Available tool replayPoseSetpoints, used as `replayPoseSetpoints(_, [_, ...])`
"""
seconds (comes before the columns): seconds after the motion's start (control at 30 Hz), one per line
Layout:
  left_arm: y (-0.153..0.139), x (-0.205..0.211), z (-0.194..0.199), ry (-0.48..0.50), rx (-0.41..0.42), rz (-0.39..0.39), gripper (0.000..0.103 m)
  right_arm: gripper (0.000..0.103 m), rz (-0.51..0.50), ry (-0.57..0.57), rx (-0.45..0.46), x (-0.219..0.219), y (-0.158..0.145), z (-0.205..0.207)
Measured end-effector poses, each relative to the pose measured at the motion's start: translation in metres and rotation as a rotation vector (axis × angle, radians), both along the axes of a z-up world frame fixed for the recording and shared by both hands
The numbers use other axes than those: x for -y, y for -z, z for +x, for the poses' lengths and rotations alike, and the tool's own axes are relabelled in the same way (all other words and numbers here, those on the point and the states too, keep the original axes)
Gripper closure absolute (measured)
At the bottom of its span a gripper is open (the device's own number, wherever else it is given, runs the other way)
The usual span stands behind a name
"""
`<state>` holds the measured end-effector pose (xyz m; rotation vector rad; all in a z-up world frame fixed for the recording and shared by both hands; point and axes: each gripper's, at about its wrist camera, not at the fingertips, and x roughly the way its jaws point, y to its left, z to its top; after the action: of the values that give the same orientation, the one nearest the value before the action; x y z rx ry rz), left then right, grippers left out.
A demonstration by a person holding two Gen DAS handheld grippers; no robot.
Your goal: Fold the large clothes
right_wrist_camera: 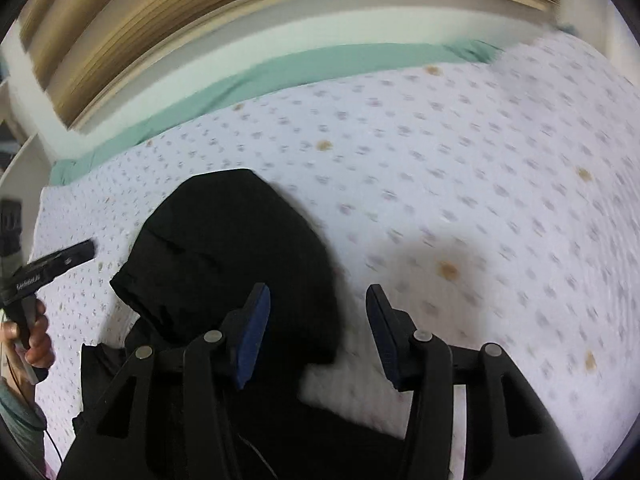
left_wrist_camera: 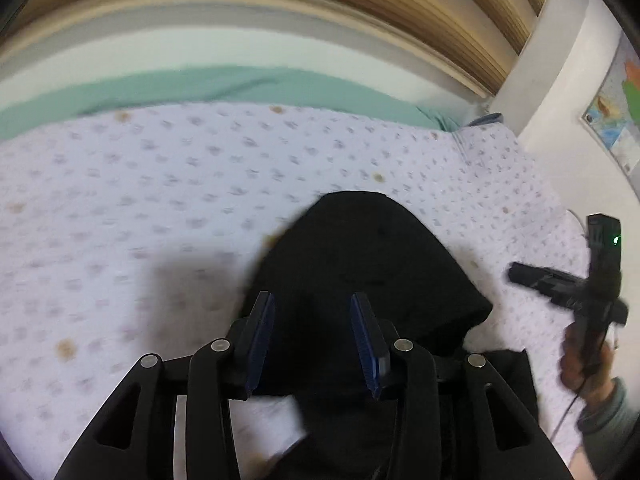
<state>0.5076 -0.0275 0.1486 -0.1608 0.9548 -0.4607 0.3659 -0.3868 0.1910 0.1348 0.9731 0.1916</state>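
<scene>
Both tongs [left_wrist_camera: 313,340] [right_wrist_camera: 318,334] over black garment [left_wrist_camera: 360,256]

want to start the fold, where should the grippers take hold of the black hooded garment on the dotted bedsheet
Probably the hood's side edges. The black hooded garment lies flat on the white dotted bedsheet, hood pointing away, tapering to a rounded top. The open left gripper could come down onto its left rim, and the open right gripper onto its right rim, each pinching the edge where it meets the sheet.
</scene>
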Motion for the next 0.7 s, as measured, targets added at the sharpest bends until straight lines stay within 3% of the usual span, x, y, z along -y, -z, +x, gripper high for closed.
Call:
replayPoseSetpoints(0.1, [0.045,0.022,0.015,0.001,-0.105,0.041,0.063,0.05,-0.037,-0.064,-0.093,-0.017,0.043,0.015])
replayPoseSetpoints(0.17, [0.084,0.027,0.023,0.007,-0.168,0.087,0.063,0.05,-0.084,-0.081,-0.21,-0.025,0.083,0.027])
replayPoseSetpoints(0.2, [0.098,0.026,0.025,0.005,-0.181,0.074,0.063,0.05,-0.065,-0.084,-0.265,-0.024,0.104,0.033])
replayPoseSetpoints(0.27, [0.109,0.019,0.024,-0.017,-0.182,0.02,0.063,0.05,-0.016,-0.066,-0.254,-0.018,0.108,0.037])
replayPoseSetpoints(0.43, [0.112,0.012,0.016,-0.01,-0.142,0.01,0.063,0.051,-0.03,-0.085,-0.206,-0.014,0.106,0.032])
replayPoseSetpoints(0.57, [0.097,0.004,0.012,0.023,-0.17,0.038,0.063,0.049,-0.043,-0.123,-0.209,-0.013,0.087,0.025])
replayPoseSetpoints(0.63, [0.073,-0.002,0.013,0.07,-0.195,0.002,0.062,0.047,0.021,-0.157,-0.22,-0.008,0.072,0.025])
replayPoseSetpoints(0.7, [0.042,-0.01,0.015,0.128,-0.189,-0.092,0.058,0.047,0.095,-0.191,-0.203,-0.001,0.051,0.032])
